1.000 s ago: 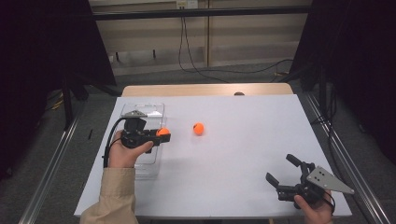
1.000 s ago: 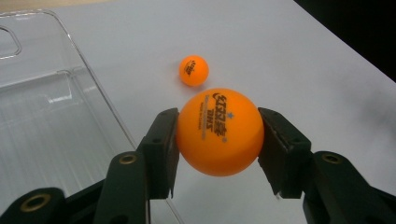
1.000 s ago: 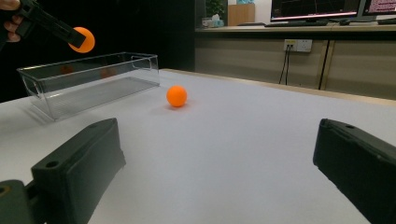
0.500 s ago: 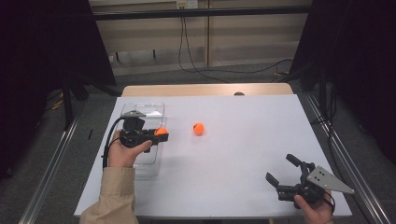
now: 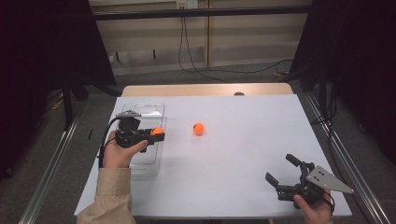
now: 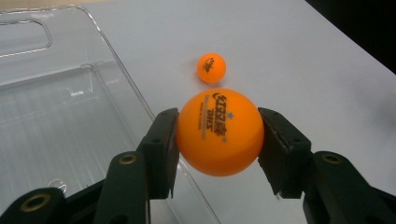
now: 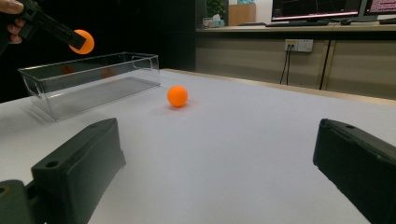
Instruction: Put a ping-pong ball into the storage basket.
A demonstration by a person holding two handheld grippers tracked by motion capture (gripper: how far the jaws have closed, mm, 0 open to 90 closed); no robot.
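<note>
Orange ball [image 6: 219, 132], logo upward, clamped in left tongs [image 6: 217, 140].

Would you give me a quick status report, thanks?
Left gripper shut on orange ball, at clear bin edge. Right gripper open, idle. Second ball loose on table.

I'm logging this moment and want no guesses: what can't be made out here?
- Held ball: its sides, left gripper view, covered by the jaws.
- Loose ball: print too small, high view.
- Clear bin: cut by the frame's left edge, left gripper view.
</note>
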